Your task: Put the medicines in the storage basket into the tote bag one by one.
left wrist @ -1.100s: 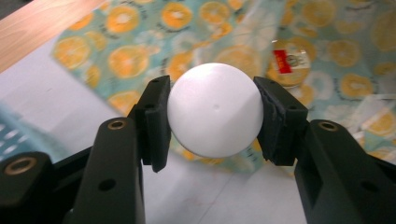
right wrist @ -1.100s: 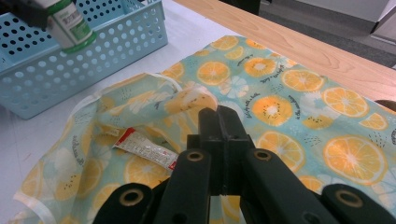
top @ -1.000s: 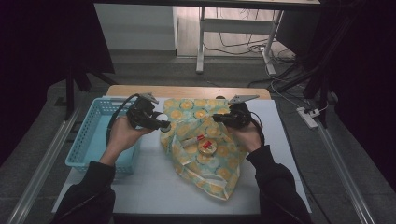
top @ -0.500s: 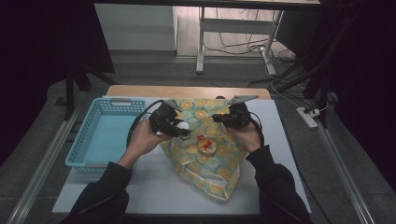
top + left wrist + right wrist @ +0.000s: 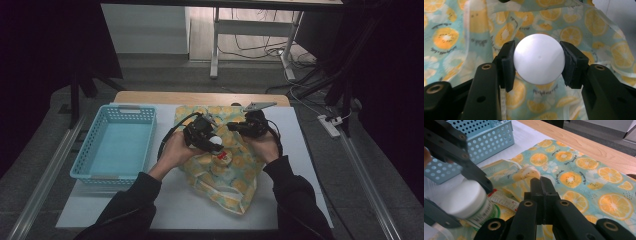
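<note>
Black jaws of the left gripper [image 5: 537,62] pinch a bottle [image 5: 539,58] by its white cap, one pad on each side. In the high view the left hand [image 5: 172,150] reaches in from the basket [image 5: 116,142] side and holds the bottle over the orange-print bag [image 5: 225,170]. The bottle is white-capped, with a green and white label. The right gripper [image 5: 544,192] has its jaws pressed together on a fold of the bag's edge, right hand [image 5: 262,145] resting on the bag.
</note>
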{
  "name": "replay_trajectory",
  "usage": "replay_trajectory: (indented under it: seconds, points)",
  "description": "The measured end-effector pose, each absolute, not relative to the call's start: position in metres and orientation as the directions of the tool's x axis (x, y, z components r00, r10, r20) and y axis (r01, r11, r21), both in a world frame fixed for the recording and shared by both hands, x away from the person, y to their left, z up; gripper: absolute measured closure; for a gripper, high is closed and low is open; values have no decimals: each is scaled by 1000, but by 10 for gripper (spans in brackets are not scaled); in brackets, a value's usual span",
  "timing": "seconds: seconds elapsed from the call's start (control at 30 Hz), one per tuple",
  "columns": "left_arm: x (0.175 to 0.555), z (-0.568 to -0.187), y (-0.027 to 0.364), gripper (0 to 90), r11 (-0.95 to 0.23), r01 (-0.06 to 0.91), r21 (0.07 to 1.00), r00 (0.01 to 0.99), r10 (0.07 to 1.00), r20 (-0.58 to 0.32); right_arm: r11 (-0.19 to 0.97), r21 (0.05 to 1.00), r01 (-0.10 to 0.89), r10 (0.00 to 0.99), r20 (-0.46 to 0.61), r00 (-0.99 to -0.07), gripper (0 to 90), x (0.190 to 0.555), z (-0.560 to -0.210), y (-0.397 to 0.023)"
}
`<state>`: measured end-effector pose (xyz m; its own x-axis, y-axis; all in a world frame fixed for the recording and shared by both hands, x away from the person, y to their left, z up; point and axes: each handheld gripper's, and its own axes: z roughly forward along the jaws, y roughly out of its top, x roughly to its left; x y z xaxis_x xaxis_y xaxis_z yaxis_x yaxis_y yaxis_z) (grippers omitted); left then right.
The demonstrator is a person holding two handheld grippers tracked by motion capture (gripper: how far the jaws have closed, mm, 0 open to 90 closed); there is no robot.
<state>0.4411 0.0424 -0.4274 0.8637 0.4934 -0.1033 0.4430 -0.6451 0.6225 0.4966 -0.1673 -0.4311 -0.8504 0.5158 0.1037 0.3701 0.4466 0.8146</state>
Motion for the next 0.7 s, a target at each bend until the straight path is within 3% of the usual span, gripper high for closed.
replay_trajectory:
  seconds: [0.7]
  points:
    - [463, -462, 16, 504, -661, 445, 604, 853, 518, -62, 448, 815, 368, 515, 102, -851, 900, 497, -432, -168]
